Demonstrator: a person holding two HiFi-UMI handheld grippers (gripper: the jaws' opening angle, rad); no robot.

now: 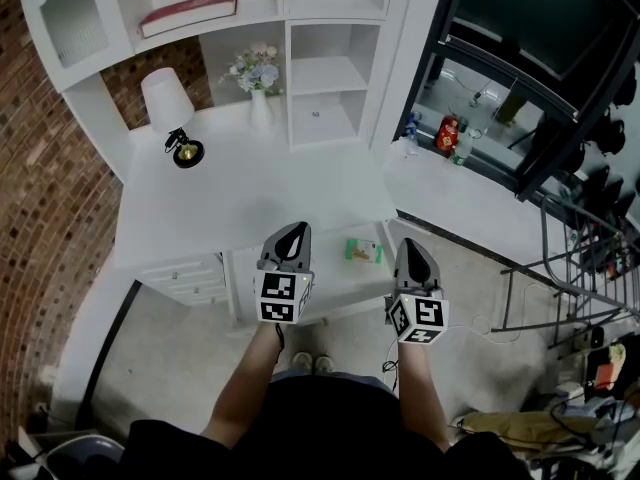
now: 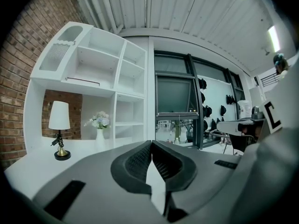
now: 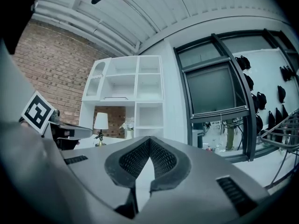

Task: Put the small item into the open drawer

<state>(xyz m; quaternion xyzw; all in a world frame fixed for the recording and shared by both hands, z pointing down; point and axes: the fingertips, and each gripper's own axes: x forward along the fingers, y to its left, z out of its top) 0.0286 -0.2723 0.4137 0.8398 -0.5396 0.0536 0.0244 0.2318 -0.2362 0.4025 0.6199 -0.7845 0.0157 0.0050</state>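
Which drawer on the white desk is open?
The wide drawer under the desk's middle. It is pulled out, with a green thing lying in it; the small drawers at the left are pushed shut.

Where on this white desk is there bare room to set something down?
The broad middle of the white desktop is bare, bordered by the white-shaded lamp and white flower vase behind. Crowding is only at that back edge.

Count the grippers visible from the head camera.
2. The left gripper hovers left of the green item in the open drawer; the right gripper hovers to its right.
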